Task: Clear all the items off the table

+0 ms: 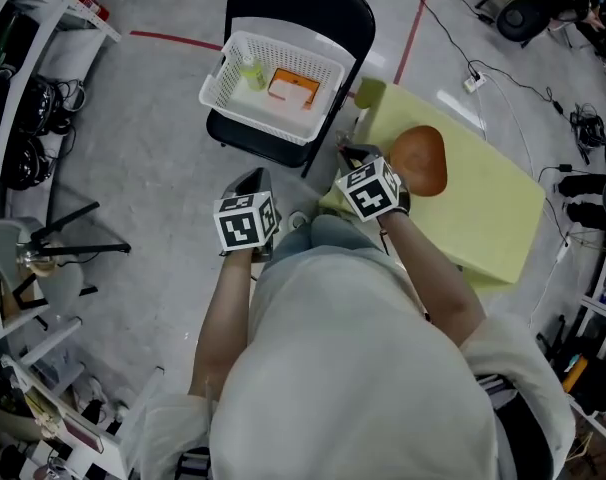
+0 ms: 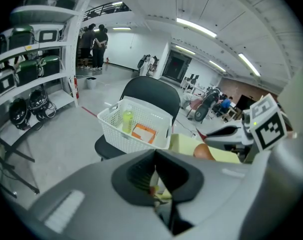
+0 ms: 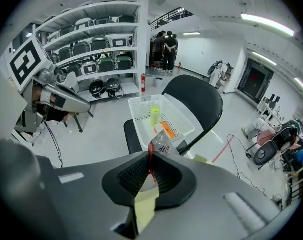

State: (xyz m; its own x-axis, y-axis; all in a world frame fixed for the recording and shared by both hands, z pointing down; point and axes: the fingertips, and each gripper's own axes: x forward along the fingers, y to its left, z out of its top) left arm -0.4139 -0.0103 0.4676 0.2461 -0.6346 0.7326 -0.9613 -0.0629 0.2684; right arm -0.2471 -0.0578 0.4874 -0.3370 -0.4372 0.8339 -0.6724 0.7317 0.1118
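Right gripper (image 3: 150, 176) pinches a thin, crinkly packet (image 3: 164, 145); left gripper (image 2: 154, 181) is closed with nothing clearly in it.

The packet is glossy and red-edged, and stands up from the ribbed black pads, in front of a white lattice plastic basket (image 1: 223, 78) on a black chair (image 1: 303, 8). In the basket are a slim green bottle (image 1: 249, 70) and a flat orange box (image 1: 293, 88). A smooth brown oval (image 1: 420, 158) lies on the pale yellow table (image 1: 483, 218).

Clear red-edged plastic packet (image 3: 164, 143): pinched upright in right gripper (image 3: 150, 173), just short of white plastic basket (image 1: 218, 78). Pale green bottle (image 1: 249, 71), flat orange box (image 1: 293, 88): inside basket. Brown oval object (image 1: 420, 158): lying flat, right of basket
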